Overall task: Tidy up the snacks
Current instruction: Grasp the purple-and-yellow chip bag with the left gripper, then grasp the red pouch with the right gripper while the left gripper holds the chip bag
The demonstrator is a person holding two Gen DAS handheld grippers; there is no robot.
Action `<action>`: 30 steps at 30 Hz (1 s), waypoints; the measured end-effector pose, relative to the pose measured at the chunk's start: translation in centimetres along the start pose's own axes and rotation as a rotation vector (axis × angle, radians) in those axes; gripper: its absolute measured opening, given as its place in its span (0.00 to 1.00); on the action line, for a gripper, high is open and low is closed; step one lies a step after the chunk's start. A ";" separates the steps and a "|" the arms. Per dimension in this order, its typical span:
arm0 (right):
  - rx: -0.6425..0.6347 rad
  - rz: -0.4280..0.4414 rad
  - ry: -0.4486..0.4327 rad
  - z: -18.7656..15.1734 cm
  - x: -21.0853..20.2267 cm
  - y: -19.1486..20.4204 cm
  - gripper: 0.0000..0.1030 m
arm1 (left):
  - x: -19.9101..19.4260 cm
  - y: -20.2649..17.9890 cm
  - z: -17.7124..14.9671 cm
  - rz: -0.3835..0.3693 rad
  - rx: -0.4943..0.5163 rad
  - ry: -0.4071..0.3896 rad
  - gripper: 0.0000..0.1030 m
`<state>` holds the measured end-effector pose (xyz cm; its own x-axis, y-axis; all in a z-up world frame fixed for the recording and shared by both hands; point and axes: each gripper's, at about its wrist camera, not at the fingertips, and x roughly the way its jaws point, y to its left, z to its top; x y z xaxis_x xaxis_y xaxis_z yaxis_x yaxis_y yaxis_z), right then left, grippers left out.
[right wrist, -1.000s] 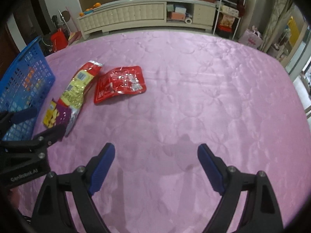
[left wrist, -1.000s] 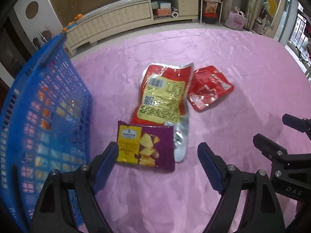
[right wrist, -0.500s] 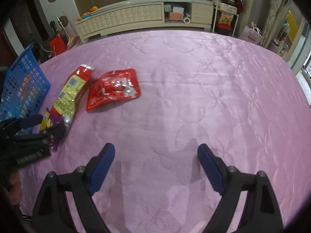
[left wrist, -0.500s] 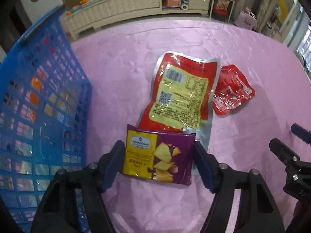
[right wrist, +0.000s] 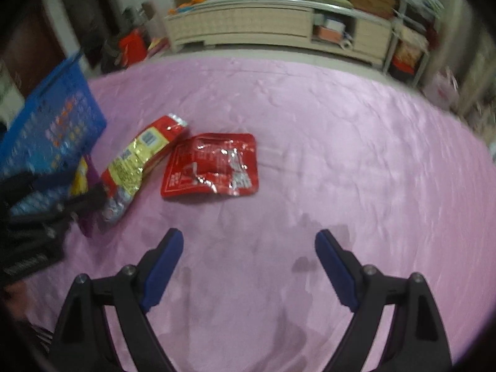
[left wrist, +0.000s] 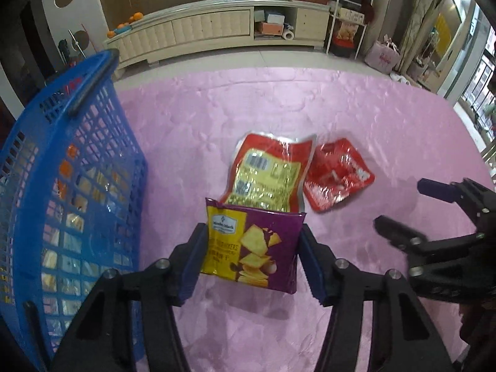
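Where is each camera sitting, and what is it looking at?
Left wrist: sits on the left tongs, looking down at the purple snack bag between them; the right tongs show too.
Right wrist: sits on the open right tongs, looking down at bare pink cloth.
Both see the red pouch, the yellow-label bag and the blue basket.

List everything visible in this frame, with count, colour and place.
Chip bag: 1, purple and yellow, between the left gripper's pads.
Long pouch: 1, red with yellow label, just behind the chip bag.
Small pouch: 1, red, beside the long pouch.
Basket: 1, blue, at the cloth's left, snacks inside.
Cloth: 1, pink, under everything.
Cabinet: 1, cream, far wall.
Left gripper: black, blue pads, jaws just closing onto the chip bag.
Right gripper: black, blue pads, open, empty over the cloth.
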<state>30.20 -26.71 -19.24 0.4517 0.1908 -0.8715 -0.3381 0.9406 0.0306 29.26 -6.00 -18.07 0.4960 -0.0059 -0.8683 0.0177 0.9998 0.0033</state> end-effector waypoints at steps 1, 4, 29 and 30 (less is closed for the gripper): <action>-0.032 -0.020 0.002 0.3 0.4 0.3 0.87 | 0.0 0.0 0.2 -0.003 0.000 -0.003 0.54; -0.073 -0.049 0.012 1.0 1.5 0.5 0.87 | 0.1 -0.2 0.3 0.001 -0.005 -0.019 0.54; -0.271 0.045 -0.145 2.9 3.2 2.6 0.08 | 1.5 0.0 1.0 -0.030 -0.056 -0.004 0.54; -0.258 0.053 -0.151 2.8 3.0 2.5 0.07 | 1.5 0.0 0.9 -0.034 -0.055 -0.006 0.54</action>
<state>33.02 -23.01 -20.39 0.5386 0.2958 -0.7890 -0.5546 0.8294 -0.0677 30.80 -5.98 -18.87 0.5011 -0.0403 -0.8645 -0.0124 0.9985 -0.0538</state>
